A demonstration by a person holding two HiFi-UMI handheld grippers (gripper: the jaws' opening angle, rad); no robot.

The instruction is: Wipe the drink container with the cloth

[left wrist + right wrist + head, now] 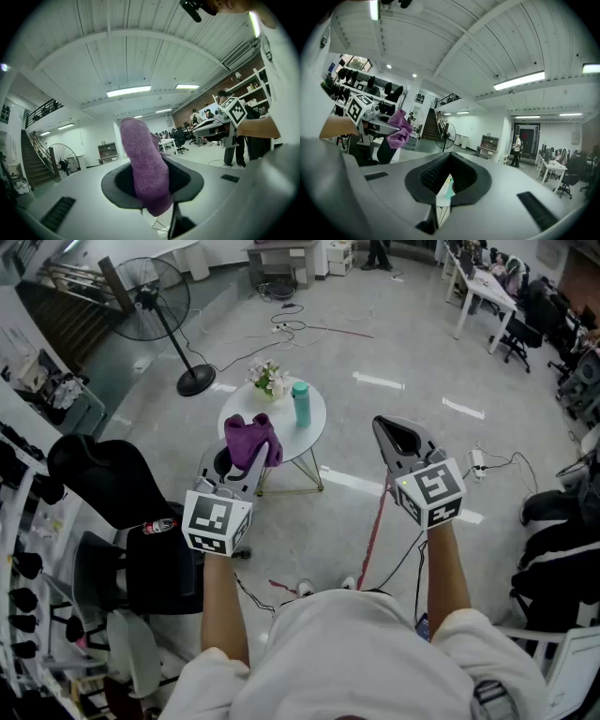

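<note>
Currently the left gripper is clamped on the purple cloth, held short of the round table. The right gripper is closed and empty. The teal drink bottle stands untouched on that table, so wiping seems not yet begun; the next move is probably to bring the cloth to it.

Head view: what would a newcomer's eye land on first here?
The purple cloth pinched in the left gripper, held up near a small round white table. On that table stands a teal drink container beside a little bunch of flowers. The right gripper is shut and empty, off to the table's right.
</note>
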